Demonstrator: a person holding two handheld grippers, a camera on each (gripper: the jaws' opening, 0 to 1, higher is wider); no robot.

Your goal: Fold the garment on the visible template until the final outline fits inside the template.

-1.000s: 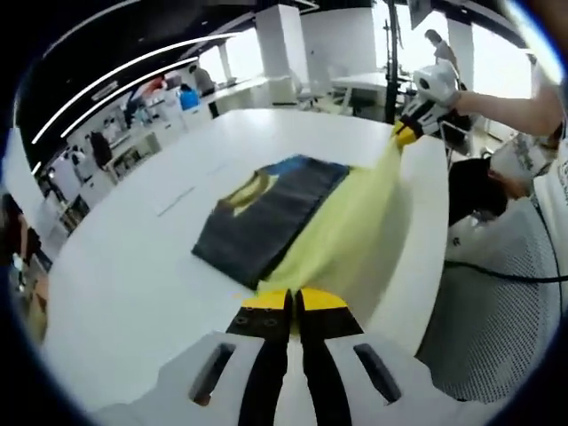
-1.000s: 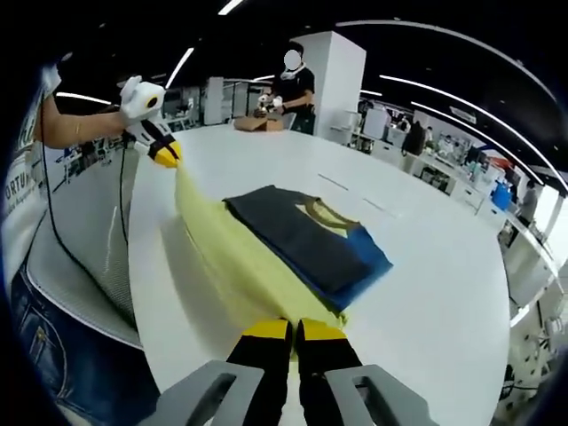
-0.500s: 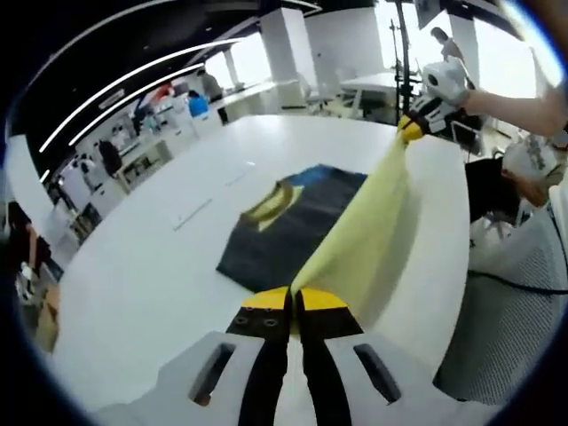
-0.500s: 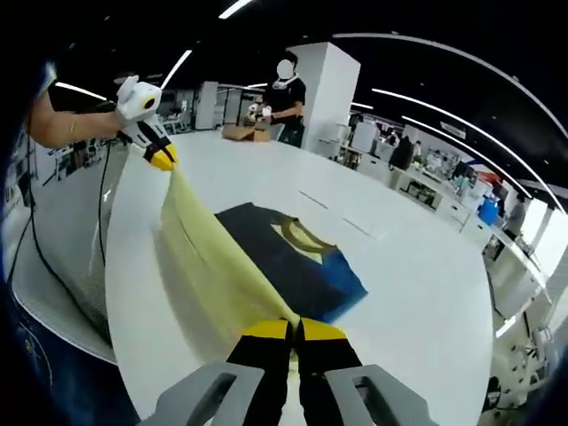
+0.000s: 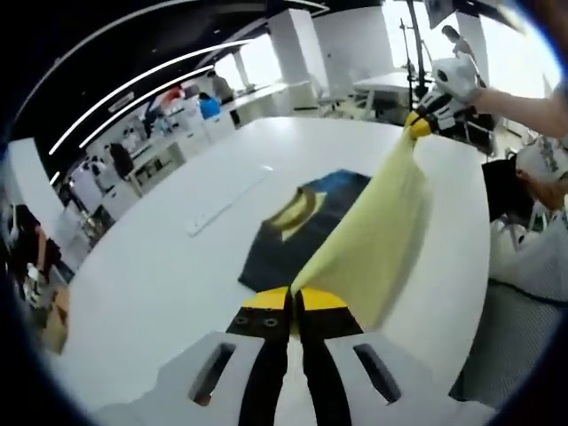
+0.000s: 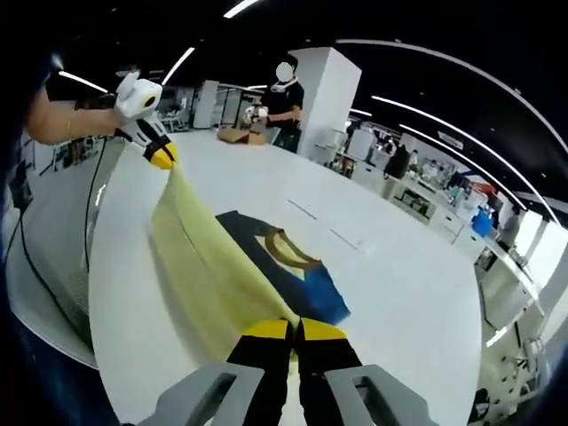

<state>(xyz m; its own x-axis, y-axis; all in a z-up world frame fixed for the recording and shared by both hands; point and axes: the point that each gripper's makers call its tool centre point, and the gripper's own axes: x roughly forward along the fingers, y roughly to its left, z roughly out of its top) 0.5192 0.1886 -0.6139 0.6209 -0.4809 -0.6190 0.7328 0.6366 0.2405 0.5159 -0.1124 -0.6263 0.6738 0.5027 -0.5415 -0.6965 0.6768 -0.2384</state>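
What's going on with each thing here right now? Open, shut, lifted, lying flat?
Left gripper: shut on the yellow flap.
Right gripper: shut on the yellow flap.
Yellow flap: lifted, stretched between both grippers.
Dark garment: lying flat on the table.
Table: white, bearing the garment.

Each pair of tongs has black jaws with yellow tips, mounted on a light grey body with two slotted openings: left tongs (image 5: 295, 300), right tongs (image 6: 295, 330). Seen from the opposite view, the housing is white. The person wears a white printed top (image 5: 552, 164).

A white table (image 5: 160, 266) bears the partly lifted garment (image 5: 302, 226).
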